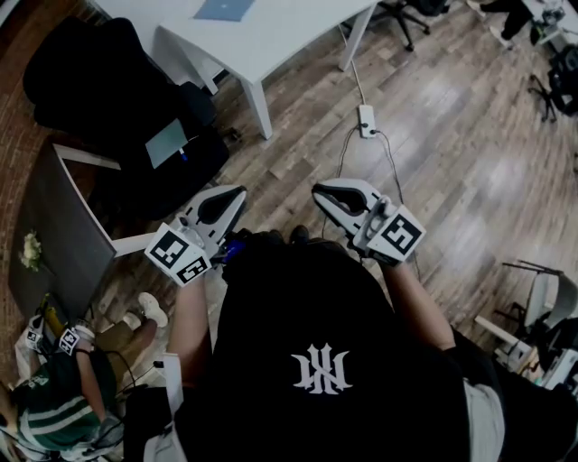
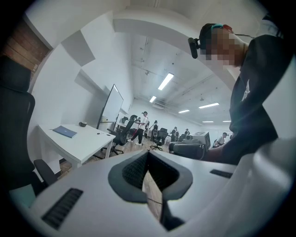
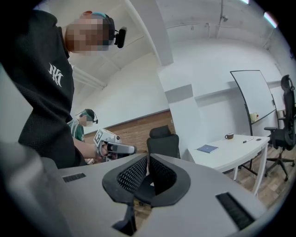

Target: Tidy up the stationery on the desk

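No stationery lies within reach. The only desk item I can make out is a blue notebook (image 1: 224, 9) on a white table (image 1: 271, 41) far ahead; it also shows as the notebook (image 2: 64, 132) and the notebook (image 3: 207, 148) in the two gripper views. My left gripper (image 1: 233, 198) and right gripper (image 1: 325, 193) are held side by side in front of my chest, above the wooden floor. The left gripper (image 2: 147, 159) has its jaws shut with nothing between them. The right gripper (image 3: 148, 172) is likewise shut and empty.
A black office chair (image 1: 108, 81) stands at the left beside a dark desk panel (image 1: 63, 226). A power strip (image 1: 367, 119) with cables lies on the floor ahead. Another person (image 1: 54, 406) holding grippers sits at the lower left. More chairs (image 1: 542, 316) stand at the right.
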Demonstrator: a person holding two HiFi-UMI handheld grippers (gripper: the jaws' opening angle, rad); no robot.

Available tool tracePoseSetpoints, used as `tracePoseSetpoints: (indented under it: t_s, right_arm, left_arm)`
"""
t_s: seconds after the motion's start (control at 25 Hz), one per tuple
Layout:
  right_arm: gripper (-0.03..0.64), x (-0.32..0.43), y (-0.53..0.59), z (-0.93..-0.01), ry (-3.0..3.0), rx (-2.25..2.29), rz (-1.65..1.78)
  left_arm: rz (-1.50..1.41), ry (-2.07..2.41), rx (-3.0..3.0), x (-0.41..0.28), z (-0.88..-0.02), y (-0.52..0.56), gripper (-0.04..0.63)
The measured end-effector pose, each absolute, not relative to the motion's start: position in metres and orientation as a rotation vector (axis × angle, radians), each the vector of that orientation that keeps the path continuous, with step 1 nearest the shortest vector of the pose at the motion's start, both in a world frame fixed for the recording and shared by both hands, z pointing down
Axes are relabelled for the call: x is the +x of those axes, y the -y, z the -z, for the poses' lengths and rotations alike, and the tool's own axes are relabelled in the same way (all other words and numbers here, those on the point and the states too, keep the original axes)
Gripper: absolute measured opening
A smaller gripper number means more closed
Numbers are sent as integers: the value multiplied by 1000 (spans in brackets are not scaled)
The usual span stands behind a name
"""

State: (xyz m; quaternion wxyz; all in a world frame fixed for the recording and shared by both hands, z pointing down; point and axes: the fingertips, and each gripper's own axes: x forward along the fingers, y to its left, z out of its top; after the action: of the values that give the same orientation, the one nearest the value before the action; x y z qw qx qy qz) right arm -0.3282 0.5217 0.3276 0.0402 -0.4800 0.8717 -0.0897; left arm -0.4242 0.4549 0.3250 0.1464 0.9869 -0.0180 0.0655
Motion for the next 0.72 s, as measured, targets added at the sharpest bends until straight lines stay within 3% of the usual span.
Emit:
tracePoseSetpoints:
  t_s: [0.72]
  right_arm:
    - [44, -293, -529, -331, -2629, -1523, 281]
  left_arm:
    - [-220, 18, 2843, -400, -321, -455, 3]
